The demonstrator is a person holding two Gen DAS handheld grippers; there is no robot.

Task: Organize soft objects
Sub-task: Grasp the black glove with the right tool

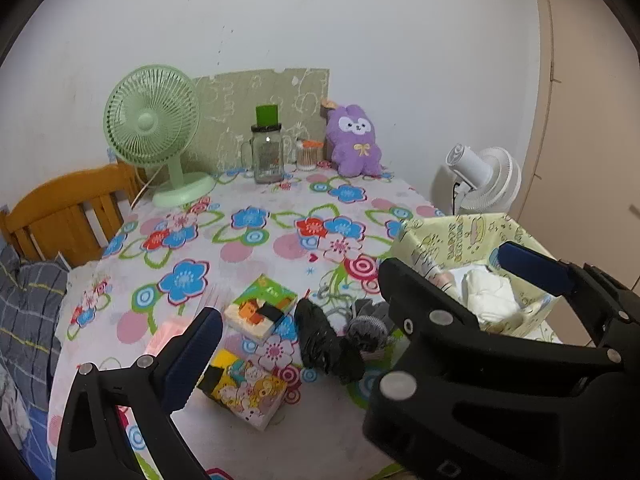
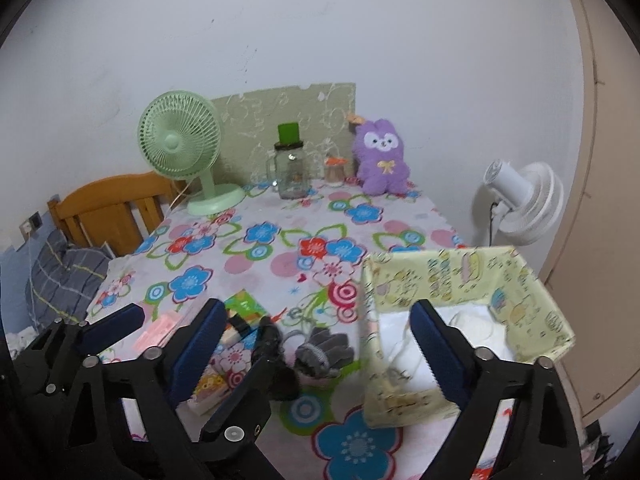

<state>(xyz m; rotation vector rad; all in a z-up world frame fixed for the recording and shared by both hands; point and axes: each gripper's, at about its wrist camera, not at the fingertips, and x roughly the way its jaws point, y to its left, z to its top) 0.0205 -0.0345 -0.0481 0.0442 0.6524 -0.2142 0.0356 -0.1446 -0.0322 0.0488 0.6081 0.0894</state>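
Surface [image 2: 280, 256]: covered by a flowered cloth; all items listed below are carried on it.

Fabric bin [image 2: 460, 280]: pale yellow, printed, open-topped, set at the right near edge. White soft goods [image 1: 490, 296] are seen inside it. A place for further soft items is judged to remain.

Purple plush [image 2: 382, 158]: seated upright at the far edge against the wall, well apart from both tongs.

Green fan [image 2: 180, 140] and glass jar [image 2: 291, 176]: stood at the far edge; not soft, judged outside the task.

Tissue packs [image 1: 260, 312]: two printed packs near the front left, one behind the other.

Black glove [image 1: 320, 340]: lain left of the bin, its long axis running roughly away from the viewer, just beside the grey glove.

Grey knit glove [image 2: 322, 350]: crumpled between the black glove and the bin wall.

Left tongs [image 1: 360, 304]: jaws held wide apart, nothing gripped. In the left wrist view both gloves are framed between the pads, ahead and below; this hand is judged the nearer.

Right tongs [image 2: 316, 344]: jaws stood wide, nothing held; one pad is seen over the bin interior, the other near the packs. The gloves lie ahead and slightly left.

Next move, judged: a descent onto a glove, then a short carry rightward into the bin.
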